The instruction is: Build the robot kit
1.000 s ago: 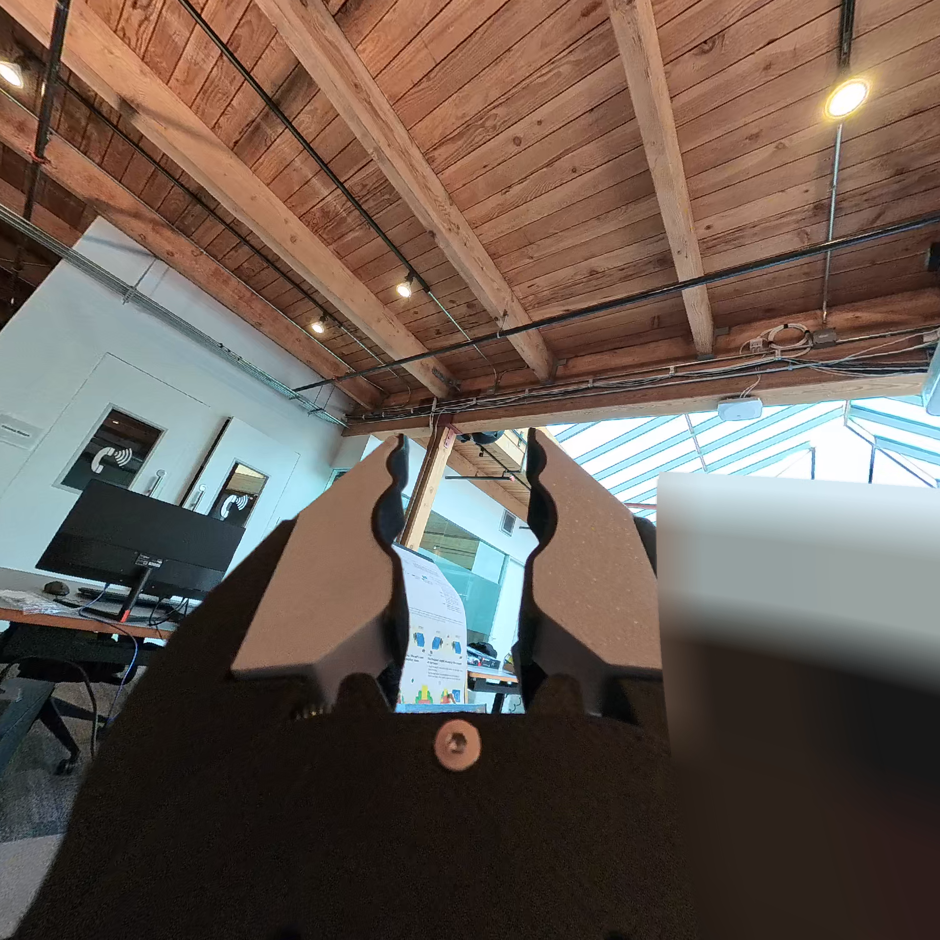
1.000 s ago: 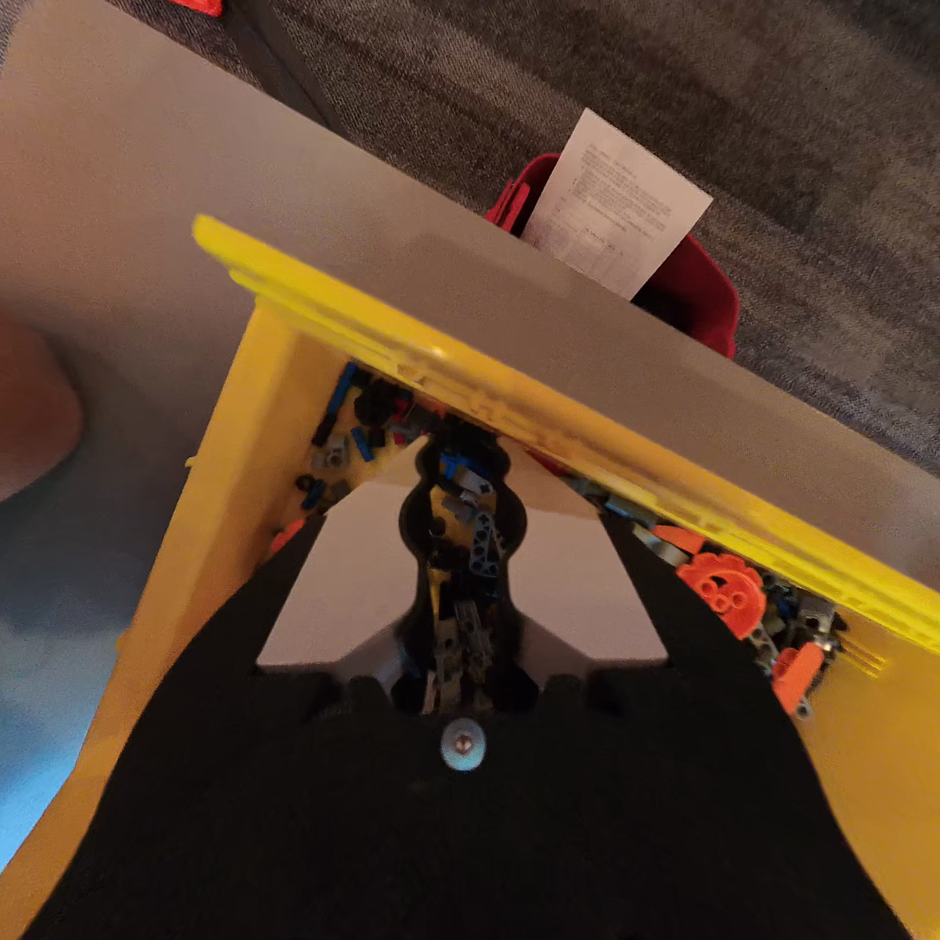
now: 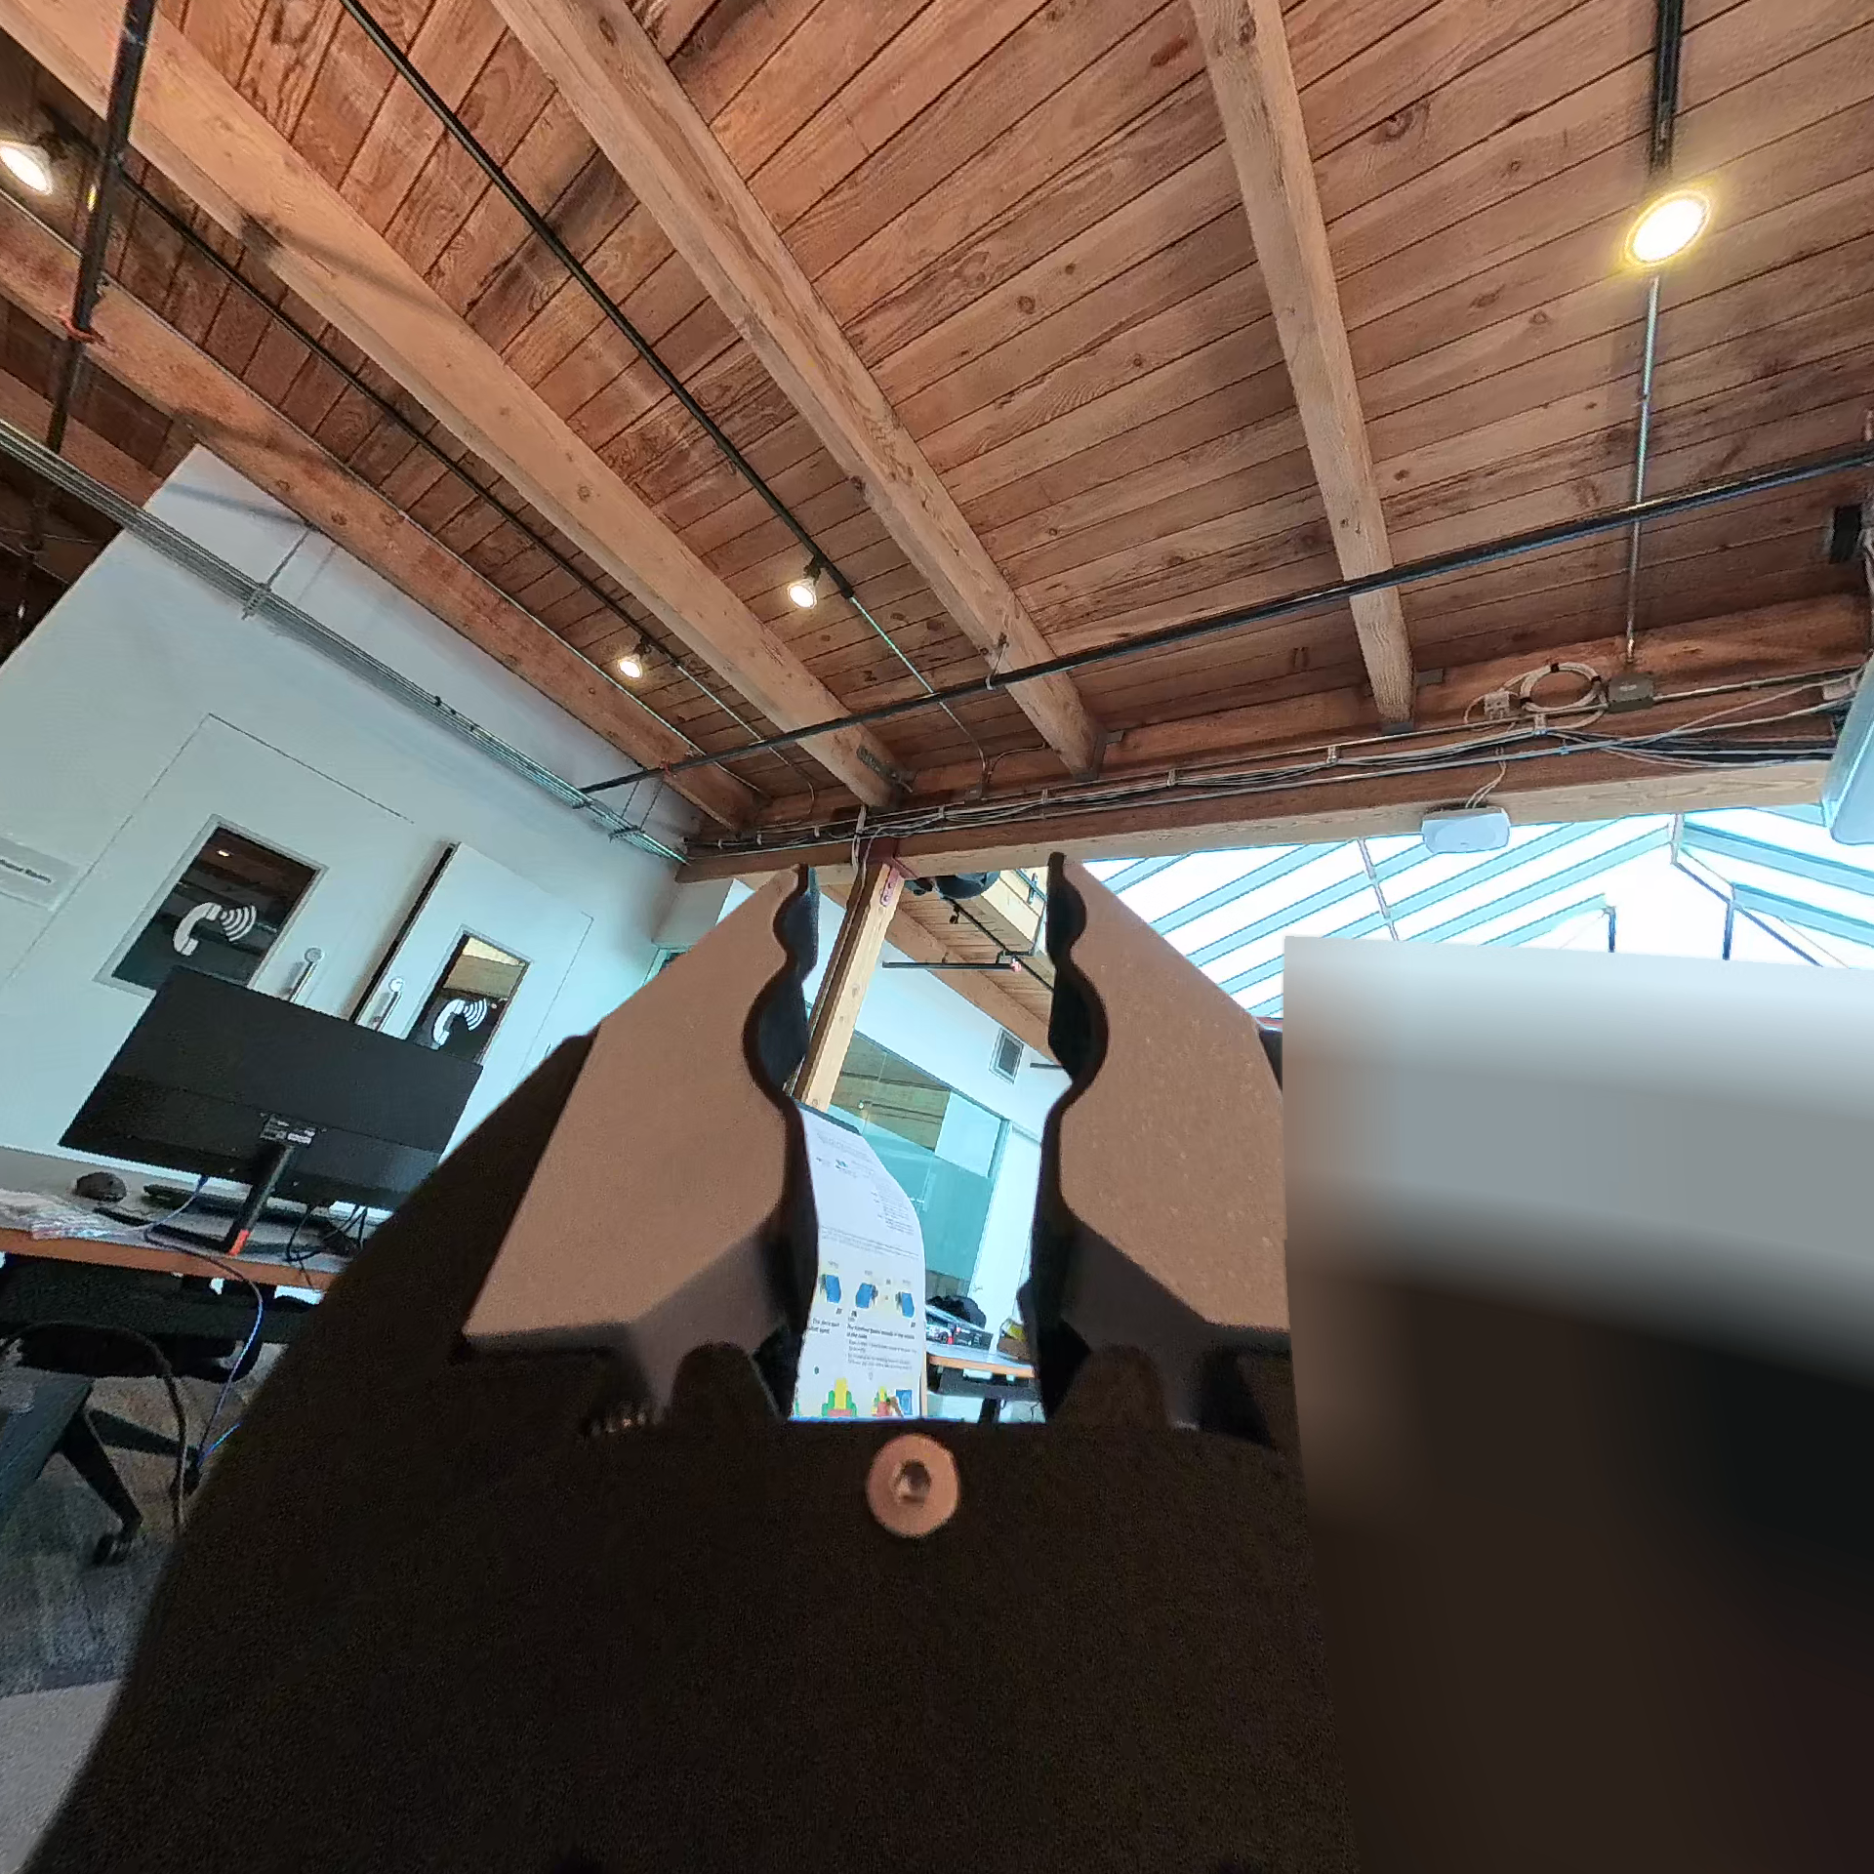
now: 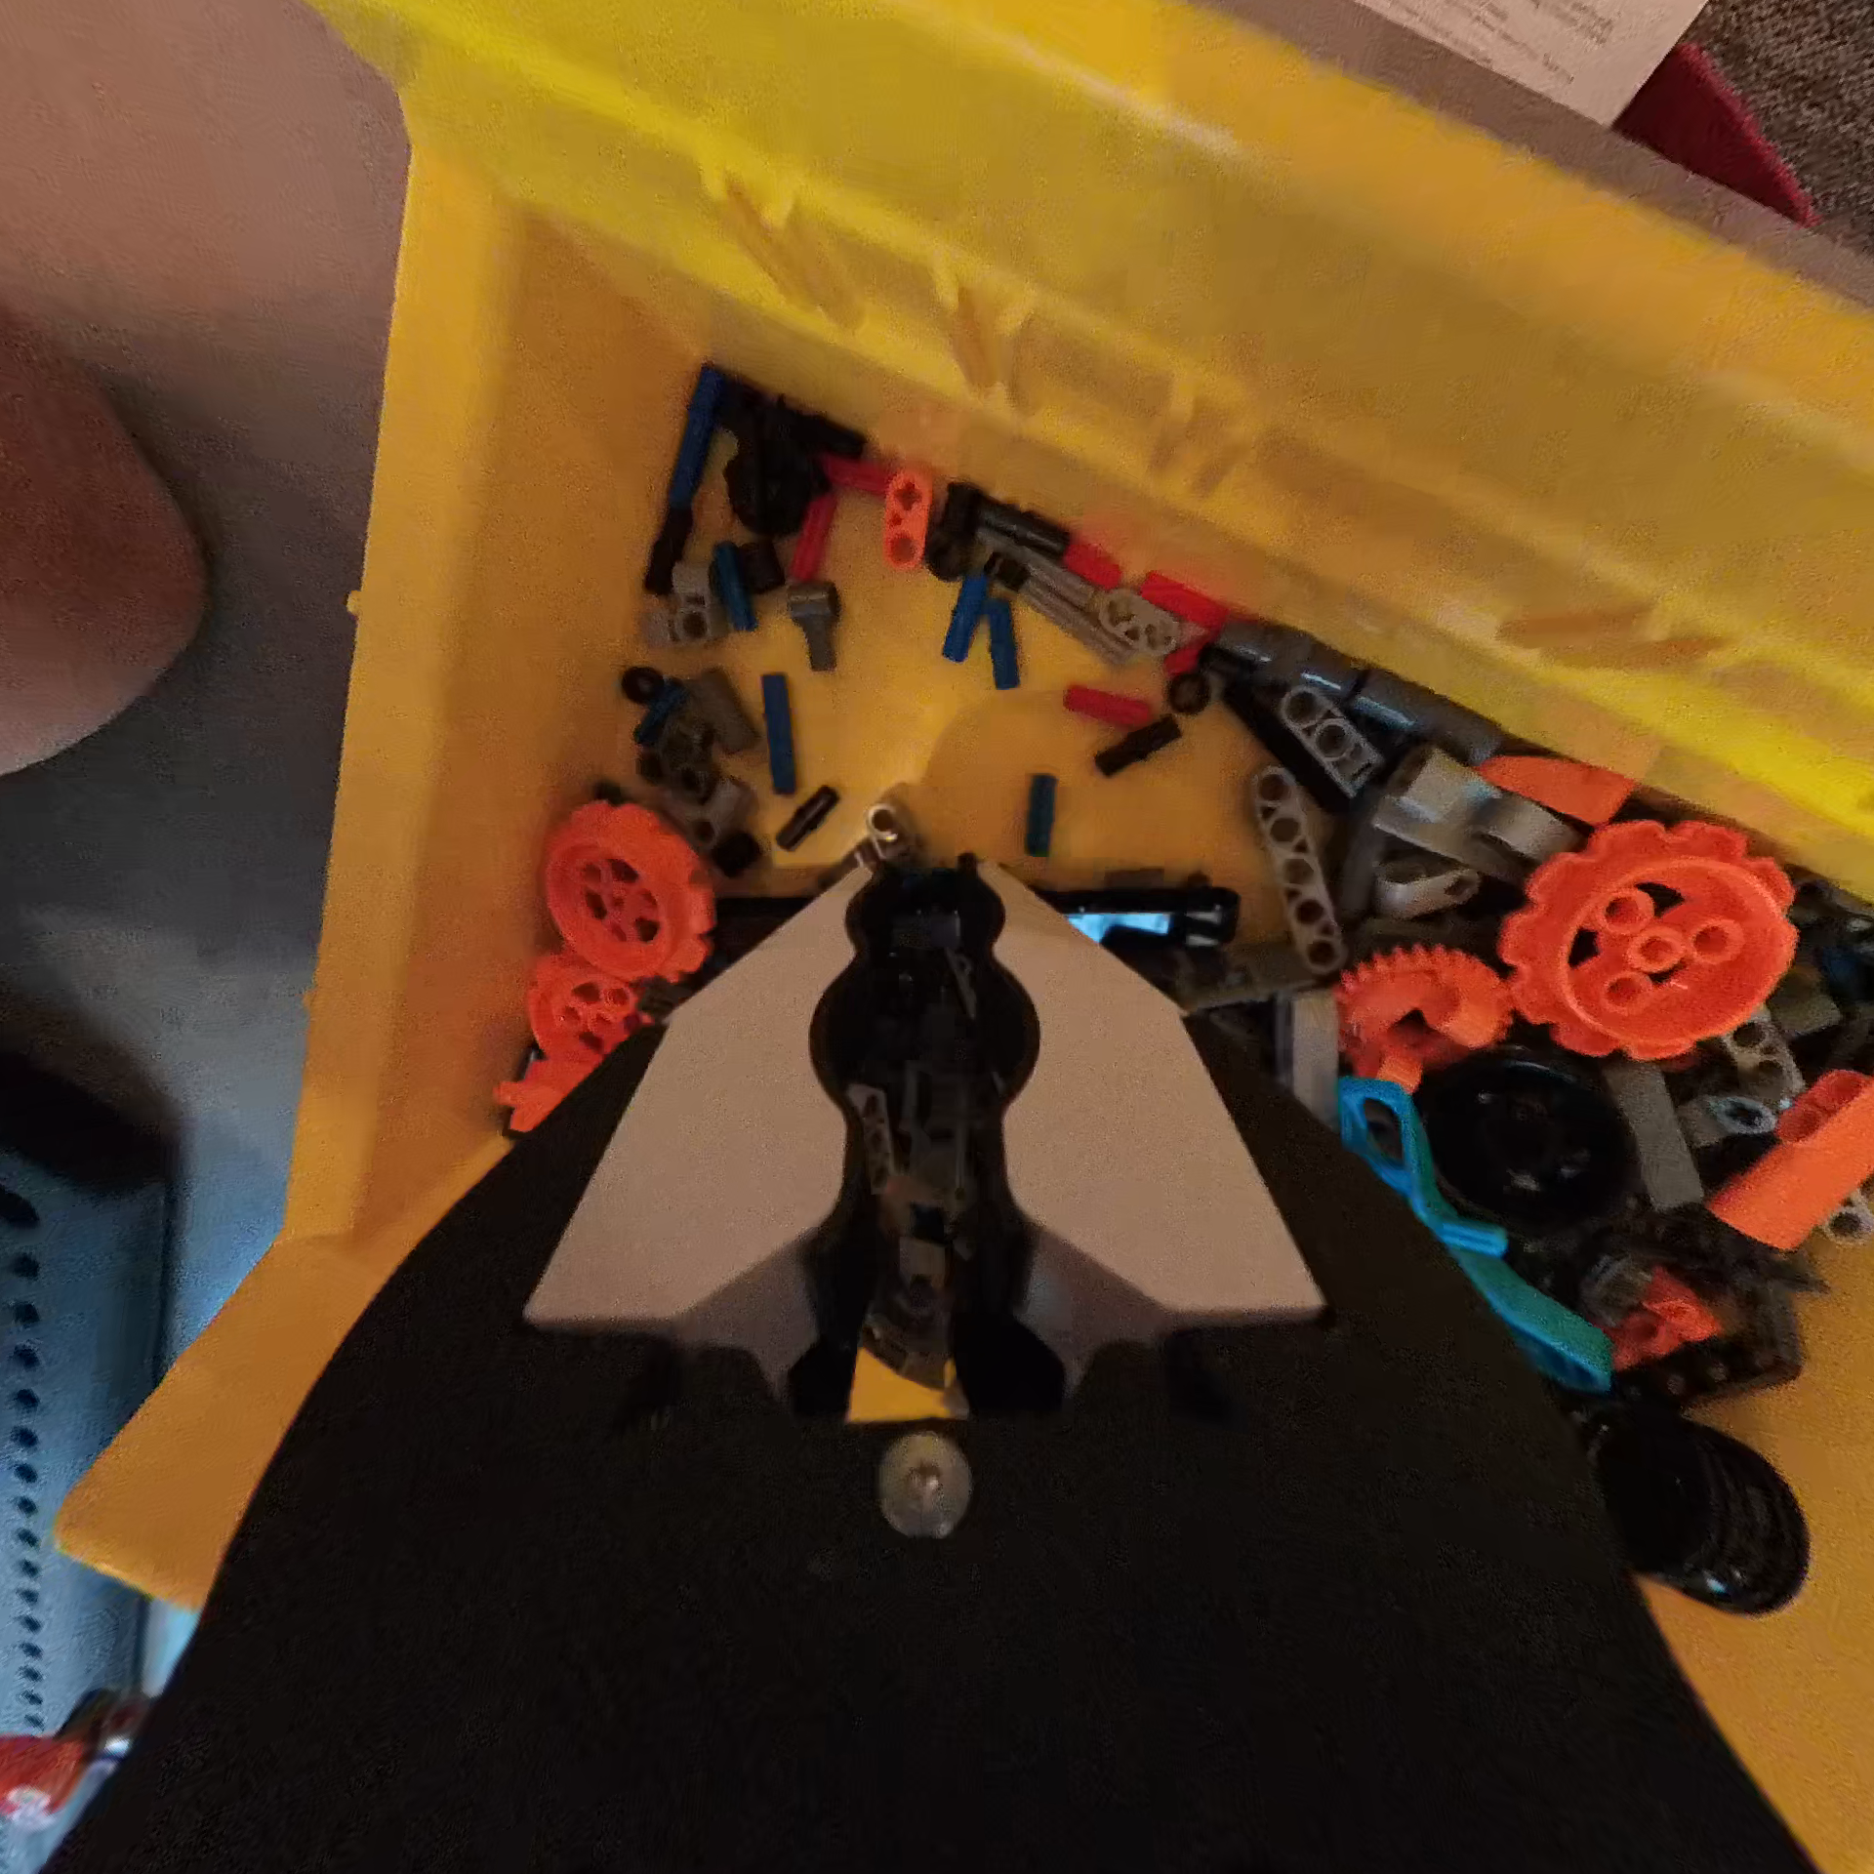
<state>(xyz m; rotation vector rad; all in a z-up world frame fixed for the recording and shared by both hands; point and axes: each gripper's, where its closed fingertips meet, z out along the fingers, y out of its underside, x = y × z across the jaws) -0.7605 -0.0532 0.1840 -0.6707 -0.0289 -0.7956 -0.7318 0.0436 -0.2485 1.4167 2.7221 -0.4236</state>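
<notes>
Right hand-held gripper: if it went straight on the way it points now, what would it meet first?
Probably the heap of small building parts in the yellow bin; the right hand-held gripper points down onto them, though depth is unclear.

sharp daylight above, dim blur below

left wrist view is crisp, lit by a bright skylight [image 3: 1521,892] and glaring ceiling spotlights [image 3: 1665,227]; straight beams bow at the edges. right wrist view is dim, warm-tinted, with the yellow bin [image 4: 1014,203] smeared by motion blur.

I see a smooth yellow plastic bin [image 4: 608,335] of glossy plastic building pieces [image 4: 1643,938], matt grainy claw fingers [image 3: 659,1146], a knotty wooden plank ceiling [image 3: 1014,355] and printed paper [image 3: 862,1278].
</notes>
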